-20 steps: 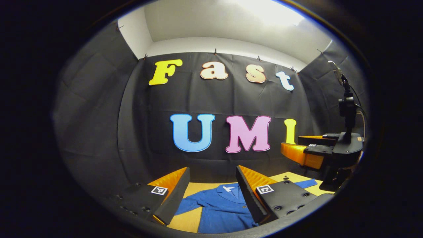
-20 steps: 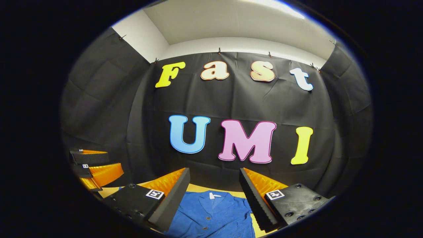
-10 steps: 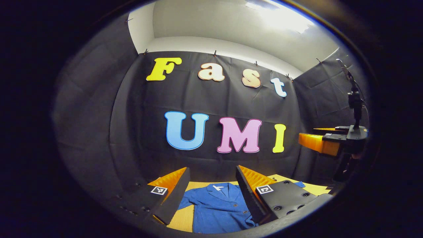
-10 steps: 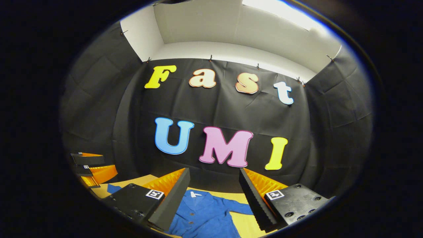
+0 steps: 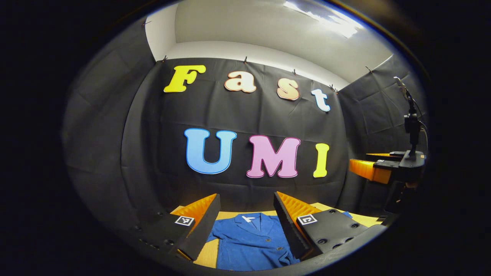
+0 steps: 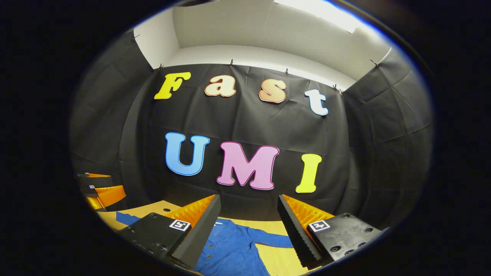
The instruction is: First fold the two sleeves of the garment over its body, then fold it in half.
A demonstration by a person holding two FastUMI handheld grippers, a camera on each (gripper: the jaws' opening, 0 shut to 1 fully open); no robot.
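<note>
A blue button-front garment [image 5: 251, 243] lies flat on the wooden table, collar toward the far wall. My left gripper [image 5: 245, 218] hangs open above its collar and chest, holding nothing. In the right gripper view the same garment [image 6: 234, 249] shows with one sleeve [image 6: 274, 240] stretched out to the right and a sleeve tip [image 6: 124, 219] at the left. My right gripper [image 6: 249, 220] is open above that side, with nothing between its fingers. Each gripper also appears in the other's view: the right gripper [image 5: 374, 170] at the far right, the left gripper [image 6: 101, 191] at the far left.
The yellow wooden table [image 6: 282, 260] carries the garment and has small holes near its far edge. The black cloth wall [image 5: 245, 115] stands close behind the table and wraps round both sides.
Both views have swung: the left gripper's toward the garment's middle, the right gripper's to the right, so the right sleeve now lies between its fingers. Both grippers stay open.
</note>
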